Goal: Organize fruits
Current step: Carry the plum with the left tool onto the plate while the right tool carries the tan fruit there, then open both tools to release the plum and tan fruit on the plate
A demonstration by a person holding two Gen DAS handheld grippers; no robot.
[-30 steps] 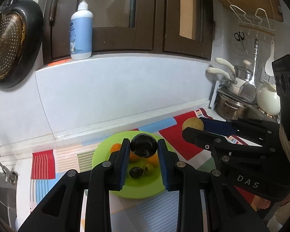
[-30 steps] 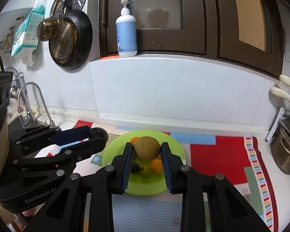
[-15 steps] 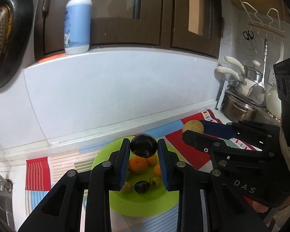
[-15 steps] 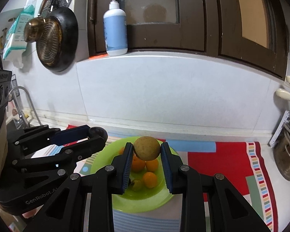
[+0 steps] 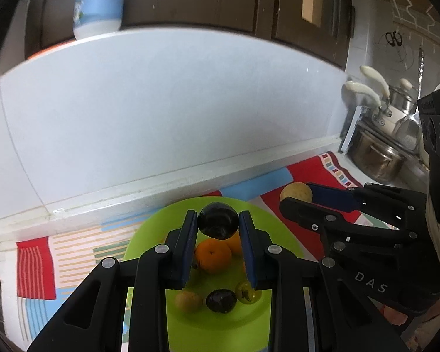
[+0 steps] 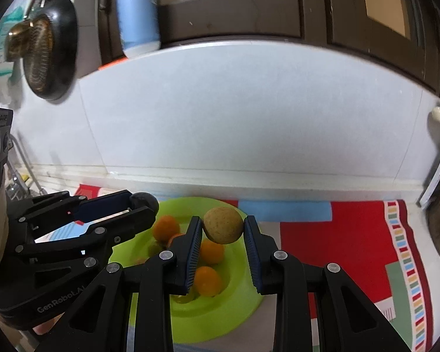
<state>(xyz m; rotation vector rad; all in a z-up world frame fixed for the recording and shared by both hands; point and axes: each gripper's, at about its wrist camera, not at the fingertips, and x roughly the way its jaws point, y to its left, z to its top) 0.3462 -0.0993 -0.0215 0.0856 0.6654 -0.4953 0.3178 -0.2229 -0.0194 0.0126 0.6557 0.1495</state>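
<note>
My left gripper is shut on a dark plum and holds it above the lime green plate. My right gripper is shut on a round tan-brown fruit above the same plate. On the plate lie oranges, another dark plum, a small green fruit and a small yellowish fruit. The right gripper with its tan fruit shows at the right of the left wrist view. The left gripper with its plum shows at the left of the right wrist view.
The plate sits on a striped, colourful mat against a white tiled wall. A blue soap bottle stands on the ledge above. A pan hangs at the left. Steel pots stand at the right.
Both grippers have moved forward and lower over the plate, each still holding its fruit. The plate and its fruits now look larger and closer.
</note>
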